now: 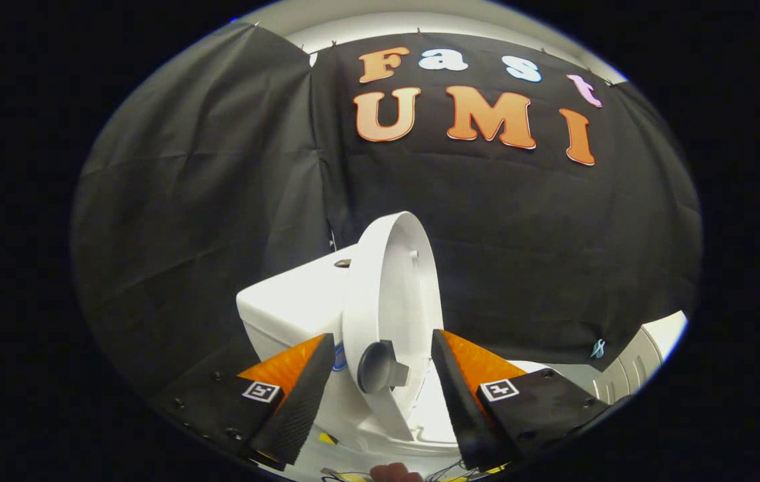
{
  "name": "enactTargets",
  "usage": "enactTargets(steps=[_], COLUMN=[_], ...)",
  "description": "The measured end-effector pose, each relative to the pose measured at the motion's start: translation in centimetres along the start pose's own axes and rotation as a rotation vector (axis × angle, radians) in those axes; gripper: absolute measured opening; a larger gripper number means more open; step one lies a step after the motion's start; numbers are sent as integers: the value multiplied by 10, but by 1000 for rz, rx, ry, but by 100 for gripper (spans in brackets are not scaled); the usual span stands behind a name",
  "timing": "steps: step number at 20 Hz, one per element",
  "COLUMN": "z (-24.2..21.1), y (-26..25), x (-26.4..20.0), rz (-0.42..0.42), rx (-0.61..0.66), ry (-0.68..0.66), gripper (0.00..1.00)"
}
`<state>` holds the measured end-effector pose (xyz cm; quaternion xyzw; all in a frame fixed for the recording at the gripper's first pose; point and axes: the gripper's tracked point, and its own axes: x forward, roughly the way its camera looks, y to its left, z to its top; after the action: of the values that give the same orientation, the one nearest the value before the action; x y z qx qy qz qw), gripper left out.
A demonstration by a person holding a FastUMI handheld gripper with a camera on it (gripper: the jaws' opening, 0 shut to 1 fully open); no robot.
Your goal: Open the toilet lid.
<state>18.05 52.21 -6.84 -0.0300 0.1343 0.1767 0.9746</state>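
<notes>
So the toilet lid (390,294) is standing up almost vertical, seen nearly edge-on, right between the two fingers and a bit beyond them. The gripper (383,365) is spread wide, not touching the lid on either side. A grey round knob (380,367) sticks out near the lid's lower end. The white tank (293,301) sits behind it on the left, against the black cloth wall (206,201).

White toilet lid (390,294) raised upright against tank (293,304)
</notes>
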Motion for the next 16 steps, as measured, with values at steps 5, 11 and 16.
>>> enactTargets(steps=[5, 11, 16], z=[42, 78, 120], y=[-55, -156, -246], x=[-15, -45, -88], rz=[-52, -112, -178], rx=[55, 104, 150], ry=[-89, -136, -227], gripper=[93, 92, 91])
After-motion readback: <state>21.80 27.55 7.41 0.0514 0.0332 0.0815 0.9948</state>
